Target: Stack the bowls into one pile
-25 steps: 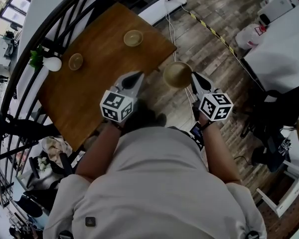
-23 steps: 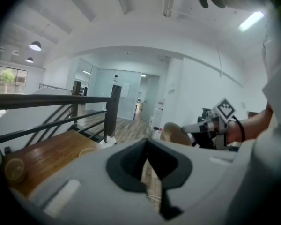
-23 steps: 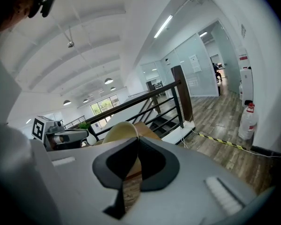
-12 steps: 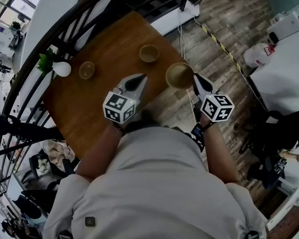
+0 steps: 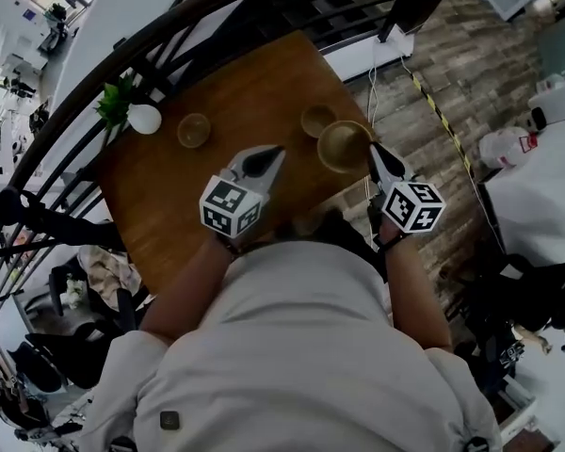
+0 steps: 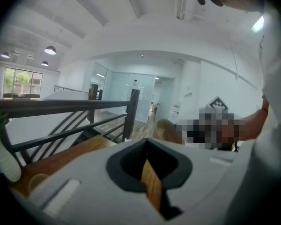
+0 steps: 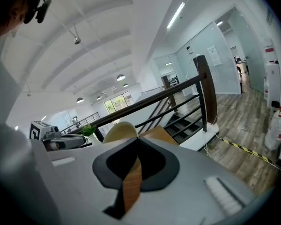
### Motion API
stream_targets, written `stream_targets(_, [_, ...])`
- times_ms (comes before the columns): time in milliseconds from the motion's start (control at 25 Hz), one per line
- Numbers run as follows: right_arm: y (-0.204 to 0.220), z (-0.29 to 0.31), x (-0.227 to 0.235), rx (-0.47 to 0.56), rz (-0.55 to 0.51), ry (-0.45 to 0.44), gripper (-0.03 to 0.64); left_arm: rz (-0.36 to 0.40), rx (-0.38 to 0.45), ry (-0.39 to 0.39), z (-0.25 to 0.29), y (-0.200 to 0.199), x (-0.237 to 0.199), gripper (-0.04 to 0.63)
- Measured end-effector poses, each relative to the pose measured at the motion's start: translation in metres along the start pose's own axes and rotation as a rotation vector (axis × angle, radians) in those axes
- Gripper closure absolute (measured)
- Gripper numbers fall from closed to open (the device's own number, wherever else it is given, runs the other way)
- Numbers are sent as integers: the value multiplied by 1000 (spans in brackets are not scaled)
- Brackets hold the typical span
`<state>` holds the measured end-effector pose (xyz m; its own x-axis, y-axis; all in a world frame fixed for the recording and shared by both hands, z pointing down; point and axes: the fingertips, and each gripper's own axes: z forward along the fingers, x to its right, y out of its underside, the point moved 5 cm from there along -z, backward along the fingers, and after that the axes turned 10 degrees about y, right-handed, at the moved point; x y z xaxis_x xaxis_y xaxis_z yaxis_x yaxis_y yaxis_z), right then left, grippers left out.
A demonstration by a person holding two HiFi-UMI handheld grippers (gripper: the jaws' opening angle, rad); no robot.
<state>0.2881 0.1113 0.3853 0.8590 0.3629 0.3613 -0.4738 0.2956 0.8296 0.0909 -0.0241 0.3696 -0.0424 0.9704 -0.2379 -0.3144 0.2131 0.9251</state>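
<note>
- The person's grey-shirted torso (image 5: 301,347) fills the bottom of the head view, with both forearms reaching forward.
- The left gripper (image 5: 271,153), its black-and-white marker cube (image 5: 231,205) nearest the person, hangs over the brown wooden table (image 5: 169,215). In its own view (image 6: 146,142) the jaws are together with nothing between them.
- The right gripper (image 5: 375,156) has its jaws clamped on the rim of a round tan wooden bowl (image 5: 344,146). In its own view (image 7: 138,140) the bowl (image 7: 118,129) rises just past the closed tips.
- This gripped bowl is tilted, its hollow turned up towards the head camera. It sits over the table's right edge, raised off the surface.
- Just beyond it, a smaller tan wooden bowl (image 5: 317,120) rests on the table. In the head view their rims meet, but I cannot tell whether they touch.
- A third small tan bowl (image 5: 194,130) sits on the table to the left, well apart from the other two.
- Near it, at the table's far-left edge, stands a round white vase (image 5: 143,119) holding green leaves (image 5: 118,102).
- A black metal railing (image 6: 61,105) runs behind the table.
- Grey-brown plank floor (image 5: 424,55) lies to the right.
</note>
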Motion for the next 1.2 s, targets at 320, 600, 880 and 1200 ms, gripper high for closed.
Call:
stream_targets(320, [-23, 61, -1, -70, -54, -96, 604, -54, 30, -112, 0, -3, -36, 591])
stream_targets(600, [-51, 115, 17, -138, -96, -187, 604, -128, 61, -218, 22, -14, -61, 591])
stream_targets(880, [-66, 163, 39, -197, -115, -262, 604, -172, 68, -295, 55, -14, -82, 591])
stream_targets(1200, [-68, 208, 59, -280, -143, -359, 604, -223, 81, -386, 88, -10, -99, 591])
